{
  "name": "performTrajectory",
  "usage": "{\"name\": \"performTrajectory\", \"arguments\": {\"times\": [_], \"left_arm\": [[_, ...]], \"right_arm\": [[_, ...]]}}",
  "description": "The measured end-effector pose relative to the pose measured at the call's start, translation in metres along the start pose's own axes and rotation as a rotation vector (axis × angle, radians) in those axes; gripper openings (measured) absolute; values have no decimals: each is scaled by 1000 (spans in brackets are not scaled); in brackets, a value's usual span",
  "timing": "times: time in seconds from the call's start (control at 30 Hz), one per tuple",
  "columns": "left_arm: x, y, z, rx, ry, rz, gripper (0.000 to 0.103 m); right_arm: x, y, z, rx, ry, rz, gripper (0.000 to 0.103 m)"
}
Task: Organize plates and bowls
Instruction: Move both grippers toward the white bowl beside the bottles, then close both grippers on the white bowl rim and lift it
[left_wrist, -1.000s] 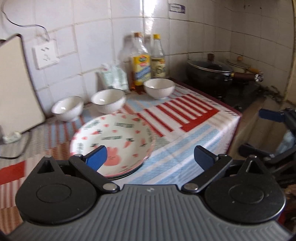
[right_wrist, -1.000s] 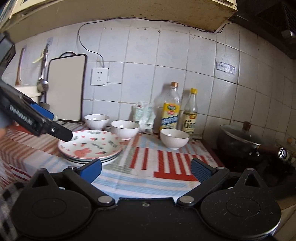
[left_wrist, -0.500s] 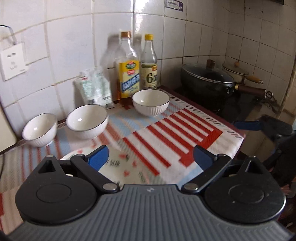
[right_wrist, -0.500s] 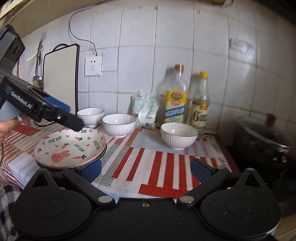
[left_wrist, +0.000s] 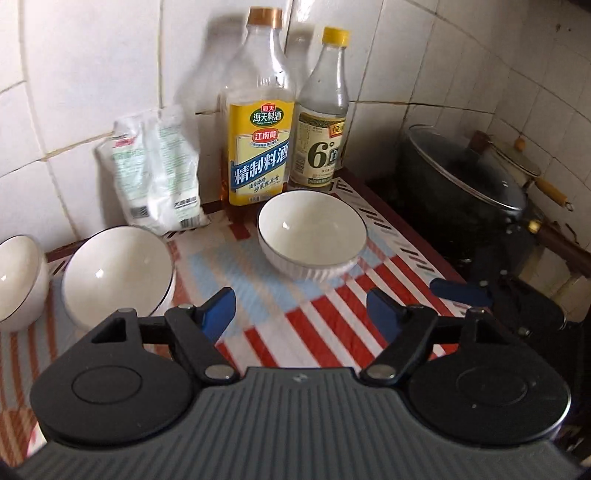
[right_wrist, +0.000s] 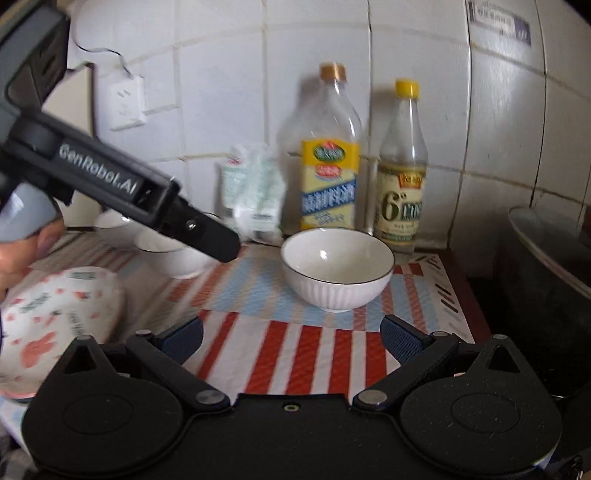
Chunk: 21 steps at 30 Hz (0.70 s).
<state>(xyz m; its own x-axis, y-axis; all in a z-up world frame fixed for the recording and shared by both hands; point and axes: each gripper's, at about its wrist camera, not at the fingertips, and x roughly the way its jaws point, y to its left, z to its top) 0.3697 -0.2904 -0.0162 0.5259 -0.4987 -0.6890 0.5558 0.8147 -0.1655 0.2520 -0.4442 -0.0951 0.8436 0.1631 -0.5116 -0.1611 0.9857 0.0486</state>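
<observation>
Left gripper: jaws apart, nothing between them; they have just been closing from a wider stance, and no pad touches anything. Right gripper: jaws spread wide, nothing held.

Ribbed bowl: stands alone on the striped cloth, at 12 o'clock from the left gripper and clear of its fingertips; in the right wrist view the same bowl lies at 12 o'clock, near but not touched. Two bottles stand just behind it against the tiled wall.

Second bowl: at 10 o'clock from the left gripper; a third bowl sits just beside it at 9 o'clock, cut by the frame edge; whether they touch cannot be told. Plate: at 9 o'clock in the right wrist view, blurred; whether more plates lie beneath it cannot be told.

Progress, judged: early; the three bowls are separate and unstacked; none is gripped. Remaining: gather the bowls into one stack, probably starting with the ribbed bowl; then settle them with the plate.
</observation>
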Motion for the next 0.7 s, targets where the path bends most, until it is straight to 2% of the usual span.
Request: {"name": "performTrajectory", "arguments": {"times": [0.07, 0.17, 0.27, 0.33, 0.5, 0.6, 0.67, 0.7], "left_arm": [[17, 0, 8, -14, 20, 12, 74], [30, -12, 13, 37, 61, 23, 74], [39, -14, 21, 47, 66, 19, 72], [48, -11, 27, 42, 65, 45, 63], [87, 9, 37, -5, 148, 45, 57], [100, 8, 38, 44, 112, 99, 55], [106, 11, 38, 32, 114, 85, 48], [108, 13, 40, 16, 118, 73, 40]], "right_arm": [[18, -7, 3, 24, 32, -9, 103], [42, -20, 7, 126, 104, 17, 103], [55, -25, 7, 147, 102, 27, 103], [67, -27, 9, 141, 104, 12, 103], [87, -34, 16, 138, 80, -22, 103], [100, -40, 21, 143, 119, -35, 103], [106, -45, 22, 162, 125, -26, 103], [109, -47, 23, 165, 124, -22, 103]]}}
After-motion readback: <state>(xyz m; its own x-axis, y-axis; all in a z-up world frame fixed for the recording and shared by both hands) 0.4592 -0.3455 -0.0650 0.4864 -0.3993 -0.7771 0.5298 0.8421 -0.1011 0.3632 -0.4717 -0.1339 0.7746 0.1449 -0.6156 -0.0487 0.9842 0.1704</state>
